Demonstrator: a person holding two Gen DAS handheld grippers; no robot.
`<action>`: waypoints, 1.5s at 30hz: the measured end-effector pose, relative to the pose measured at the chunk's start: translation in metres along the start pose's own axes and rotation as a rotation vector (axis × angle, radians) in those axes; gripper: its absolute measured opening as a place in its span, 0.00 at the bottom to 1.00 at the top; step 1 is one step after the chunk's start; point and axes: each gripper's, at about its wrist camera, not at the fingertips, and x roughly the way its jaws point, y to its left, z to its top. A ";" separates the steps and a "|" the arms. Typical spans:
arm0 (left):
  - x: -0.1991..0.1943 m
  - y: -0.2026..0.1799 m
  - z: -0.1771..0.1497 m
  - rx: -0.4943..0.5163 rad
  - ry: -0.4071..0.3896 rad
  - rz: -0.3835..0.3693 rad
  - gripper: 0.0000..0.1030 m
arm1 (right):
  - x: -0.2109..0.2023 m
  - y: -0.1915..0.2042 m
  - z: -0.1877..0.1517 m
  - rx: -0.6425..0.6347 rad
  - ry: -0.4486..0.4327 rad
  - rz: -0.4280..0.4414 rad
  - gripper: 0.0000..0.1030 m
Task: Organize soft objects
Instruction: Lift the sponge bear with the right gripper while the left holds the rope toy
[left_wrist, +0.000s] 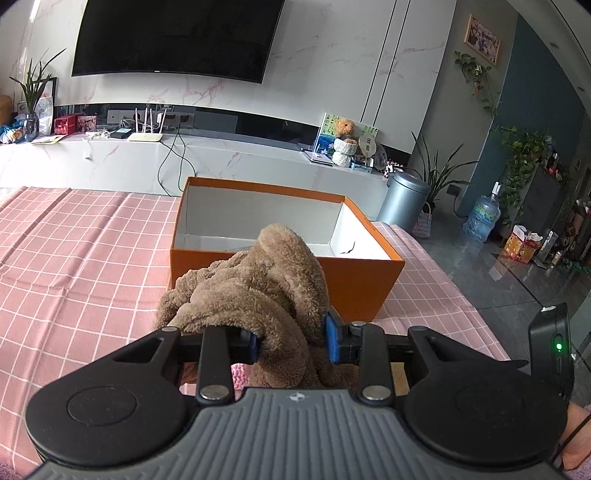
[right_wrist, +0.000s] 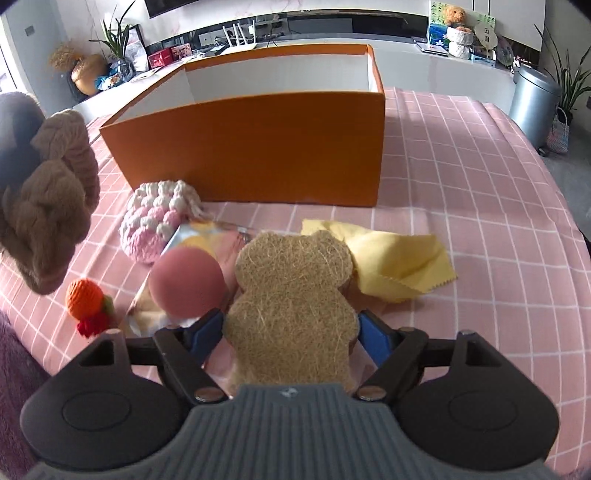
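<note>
One bench under a pink checked cloth (right_wrist: 461, 155) carries an open orange box (right_wrist: 258, 147) at its far side, with a marble wall unit and dark screen (left_wrist: 177, 37) beyond. Left tongs (left_wrist: 291, 341) pinch a brown fleece bundle (left_wrist: 258, 291) just near of the box. Right tongs (right_wrist: 291, 332) stand spread around a bear-shaped fibre pad (right_wrist: 291, 295), pads apparently not pressing it.

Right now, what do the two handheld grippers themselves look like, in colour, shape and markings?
Both match: the left gripper and right gripper have a grey ribbed housing bearing a small white logo, flanked by round black discs, with black linkage arms, silver pivot pins and blue fingers. Beside the left one stands a black module showing a green light.
</note>
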 end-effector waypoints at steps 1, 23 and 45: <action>0.000 0.000 0.000 0.000 0.002 -0.001 0.36 | -0.002 0.000 -0.003 -0.010 0.002 -0.002 0.84; 0.003 -0.006 0.004 0.025 0.011 -0.026 0.36 | -0.045 -0.014 0.013 0.058 -0.046 0.124 0.58; 0.042 -0.053 0.003 0.092 0.066 -0.164 0.36 | -0.035 -0.063 -0.014 0.147 0.078 0.092 0.62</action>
